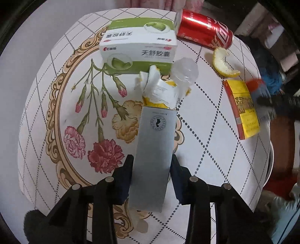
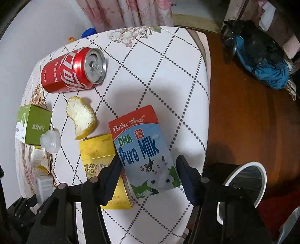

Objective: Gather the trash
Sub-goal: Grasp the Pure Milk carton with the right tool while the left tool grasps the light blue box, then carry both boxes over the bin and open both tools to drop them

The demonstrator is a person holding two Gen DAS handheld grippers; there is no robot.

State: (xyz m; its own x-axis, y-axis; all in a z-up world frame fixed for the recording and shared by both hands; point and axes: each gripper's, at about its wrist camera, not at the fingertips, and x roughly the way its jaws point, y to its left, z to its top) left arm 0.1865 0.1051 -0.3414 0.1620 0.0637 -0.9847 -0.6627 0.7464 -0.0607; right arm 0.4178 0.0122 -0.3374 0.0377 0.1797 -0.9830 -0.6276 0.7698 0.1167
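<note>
My left gripper [image 1: 152,165] is shut on a tall grey box [image 1: 154,157] and holds it upright over the table. Beyond it lie crumpled white and yellow paper [image 1: 161,92], a clear plastic lid [image 1: 184,72], a green and white medicine box [image 1: 138,45], a red cola can [image 1: 204,30], a piece of orange peel [image 1: 223,62] and a yellow cigarette pack [image 1: 241,107]. My right gripper [image 2: 148,165] has its jaws on both sides of a Pure Milk carton [image 2: 144,150]. The can [image 2: 73,70], peel [image 2: 81,117] and yellow pack [image 2: 101,161] lie left of it.
The round table [image 1: 46,105] has a flowered white cloth. A white-rimmed bin [image 2: 245,185] stands on the brown floor at the right of the table. Dark and blue things [image 2: 262,62] lie on the floor farther back. A pink curtain [image 2: 123,13] hangs behind.
</note>
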